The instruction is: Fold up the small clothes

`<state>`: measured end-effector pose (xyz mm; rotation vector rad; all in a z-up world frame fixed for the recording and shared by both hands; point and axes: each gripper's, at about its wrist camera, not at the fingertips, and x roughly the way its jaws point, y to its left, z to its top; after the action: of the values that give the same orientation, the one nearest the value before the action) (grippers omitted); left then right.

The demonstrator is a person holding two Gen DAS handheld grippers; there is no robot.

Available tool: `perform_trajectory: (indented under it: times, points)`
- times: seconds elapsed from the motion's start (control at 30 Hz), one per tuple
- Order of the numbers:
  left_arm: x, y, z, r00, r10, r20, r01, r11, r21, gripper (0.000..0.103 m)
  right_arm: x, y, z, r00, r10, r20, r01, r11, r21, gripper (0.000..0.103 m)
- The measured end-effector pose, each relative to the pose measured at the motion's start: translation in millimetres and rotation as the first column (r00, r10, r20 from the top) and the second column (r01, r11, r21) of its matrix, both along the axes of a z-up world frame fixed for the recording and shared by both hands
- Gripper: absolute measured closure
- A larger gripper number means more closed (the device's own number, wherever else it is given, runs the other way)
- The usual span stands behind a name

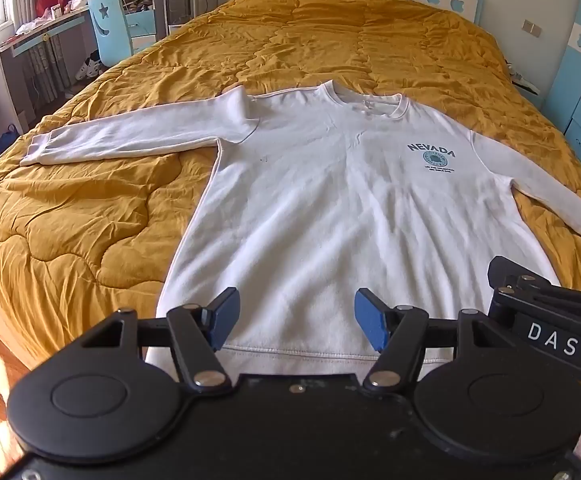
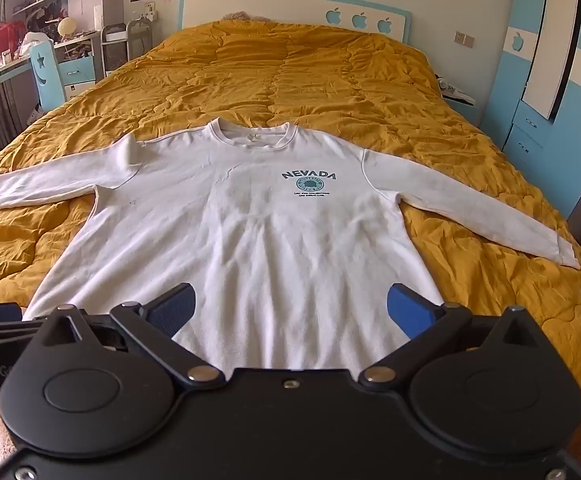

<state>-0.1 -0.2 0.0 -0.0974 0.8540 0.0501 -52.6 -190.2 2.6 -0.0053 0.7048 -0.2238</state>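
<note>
Left gripper [image 1: 296, 318] and right gripper [image 2: 290, 314], black with blue pads: jaws spread wide, holding nothing, poised over hem of white long-sleeved cotton sweatshirt [image 2: 250, 240]. Sweatshirt flat, face up, sleeves spread, on mustard quilted bedspread [image 2: 290, 72]. Beyond sweatshirt collar: white headboard with blue apple cut-outs [image 2: 270, 10].

Left tool [image 1: 296, 322] and right tool [image 2: 288, 312] side by side, both spread wide.

"NEVADA" on the sweatshirt [image 2: 226, 236]; "DAS" on the right gripper [image 1: 550, 304].
</note>
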Motion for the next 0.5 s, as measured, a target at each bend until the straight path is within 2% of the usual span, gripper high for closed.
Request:
perform_trajectory:
  times: [0.5]
  points:
    - [5.0, 1.9, -3.7, 1.0, 0.006, -0.015, -0.007, 1.0, -0.012, 0.036, 0.3, -0.5, -1.8, 1.0, 0.001, -0.011, -0.001, 1.0, 0.002, 0.0]
